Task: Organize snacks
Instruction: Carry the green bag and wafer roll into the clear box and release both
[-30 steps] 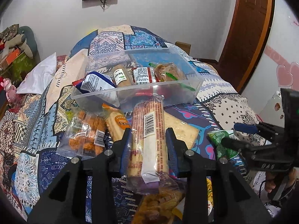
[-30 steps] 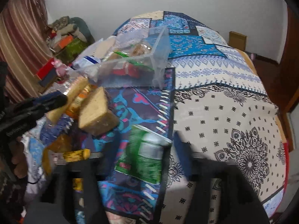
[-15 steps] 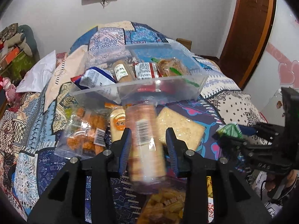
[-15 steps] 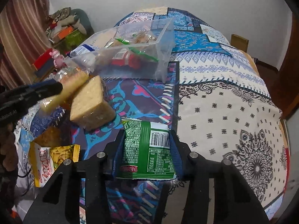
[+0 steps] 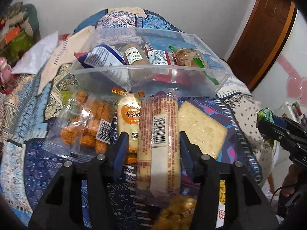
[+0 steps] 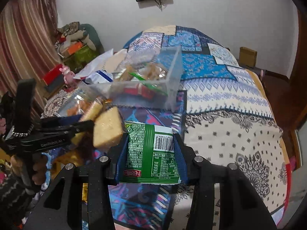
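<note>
A clear plastic bin (image 5: 122, 71) with several snack packs stands on the patterned bedspread; it also shows in the right wrist view (image 6: 172, 71). My left gripper (image 5: 152, 140) is shut on a long clear pack of biscuits (image 5: 159, 134) and holds it lifted, just short of the bin's near wall. My right gripper (image 6: 150, 143) is shut on a green snack bag (image 6: 151, 151), held above the bed to the right of the left gripper. The right gripper appears at the right edge of the left wrist view (image 5: 276, 126).
Loose on the bed before the bin lie a clear bag of orange snacks (image 5: 84, 126), an orange rice-cracker pack (image 5: 130, 115), a pale cake slab (image 5: 199, 126) and a yellow snack bag (image 5: 176, 214). A pillow (image 5: 36, 55) lies left. The bed's right half (image 6: 230, 126) is bare bedspread.
Both grippers have risen and moved toward the bin with their packs. The green bag has been lifted off the bedspread. The biscuit pack is closer to the bin's near wall.
</note>
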Motion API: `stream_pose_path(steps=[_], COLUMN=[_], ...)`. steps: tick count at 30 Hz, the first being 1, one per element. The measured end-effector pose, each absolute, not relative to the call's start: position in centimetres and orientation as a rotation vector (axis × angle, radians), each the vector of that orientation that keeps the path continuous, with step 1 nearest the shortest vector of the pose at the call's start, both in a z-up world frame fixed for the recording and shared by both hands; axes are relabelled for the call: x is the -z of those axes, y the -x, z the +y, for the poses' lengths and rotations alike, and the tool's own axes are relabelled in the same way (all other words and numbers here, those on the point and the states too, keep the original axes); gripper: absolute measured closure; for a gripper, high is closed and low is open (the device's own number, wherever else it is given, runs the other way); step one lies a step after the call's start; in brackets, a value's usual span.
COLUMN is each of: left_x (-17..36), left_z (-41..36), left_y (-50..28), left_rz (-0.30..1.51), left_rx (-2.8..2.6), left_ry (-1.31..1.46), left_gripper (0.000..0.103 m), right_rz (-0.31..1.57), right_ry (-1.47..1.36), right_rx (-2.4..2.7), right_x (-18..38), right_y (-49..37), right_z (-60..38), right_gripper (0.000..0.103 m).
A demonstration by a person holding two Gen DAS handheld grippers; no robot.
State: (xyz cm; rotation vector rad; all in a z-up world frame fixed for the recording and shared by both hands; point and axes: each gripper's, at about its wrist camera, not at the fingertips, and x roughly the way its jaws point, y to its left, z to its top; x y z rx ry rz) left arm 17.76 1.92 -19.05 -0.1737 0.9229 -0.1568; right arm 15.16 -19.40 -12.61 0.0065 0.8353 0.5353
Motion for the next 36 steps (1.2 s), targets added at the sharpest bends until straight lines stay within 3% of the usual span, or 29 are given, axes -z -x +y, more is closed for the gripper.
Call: stream_pose_path(steps=[1,10,18,26,36], left_x=[19.1,18.6,14.6,10.9,12.3], left_z=[2.1,1.5,2.5,3.8,5.2], left_y=[-17.8,-17.2,-17.0,-20.5,-26.6], left_rz=[0.923,0.898,0.791,0.711,0.75], left_rx=[0.18,0.175,0.139,0.103,0.073], left_ry=[0.19,0.163,0.146,0.113,0.097], left_gripper=[0.06,0.06,0.06,0.06,0.06], right_rz=[0.831,0.794,0.734,0.674,0.719], right_ry=[-0.004,0.0,0.018,0.042,0.049], right_rx=[-0.539,-0.573,-0.592,-0.616,-0.621], right_x=[12.5,11.4,9.3,7.5,9.2], right_y=[-15.2,-15.6,-16.8,-19.9,-25.2], right_z=[-19.2,-17.6,-16.3,-13.0,-9.0], right_gripper=[0.062,0.062,0.062,0.062,0.062])
